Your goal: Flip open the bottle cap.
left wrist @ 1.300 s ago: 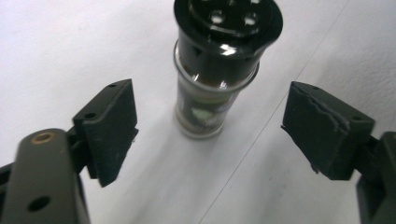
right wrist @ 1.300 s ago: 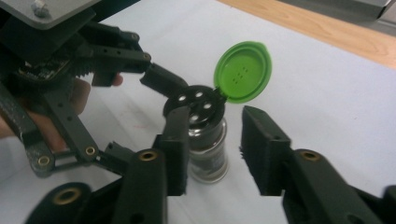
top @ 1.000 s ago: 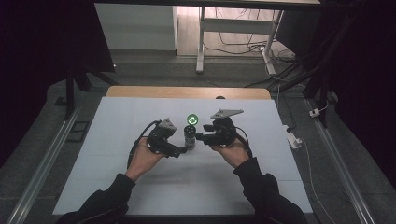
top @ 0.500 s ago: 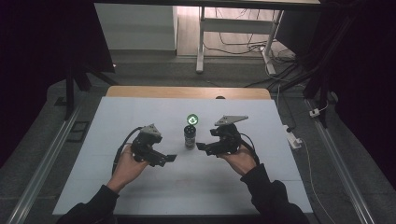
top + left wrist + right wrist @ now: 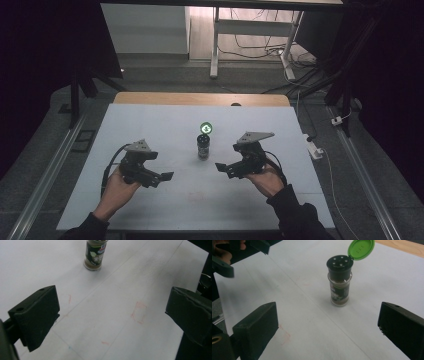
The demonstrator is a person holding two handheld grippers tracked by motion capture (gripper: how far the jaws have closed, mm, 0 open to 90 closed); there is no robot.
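Both tongs stand released and empty over the white table [image 5: 150, 125]: the left gripper [image 5: 167, 176] at about eight o'clock from the spice jar [image 5: 203, 146], the right gripper [image 5: 220, 167] at about four o'clock, each well clear of it, their jaws having just been opening with nothing between them. The jar stands upright near the table's middle, its green flip lid [image 5: 361, 249] swung up at twelve o'clock, baring the black shaker top [image 5: 339, 264]. Judging by this, the lid-opening looks finished, with little left but withdrawing.
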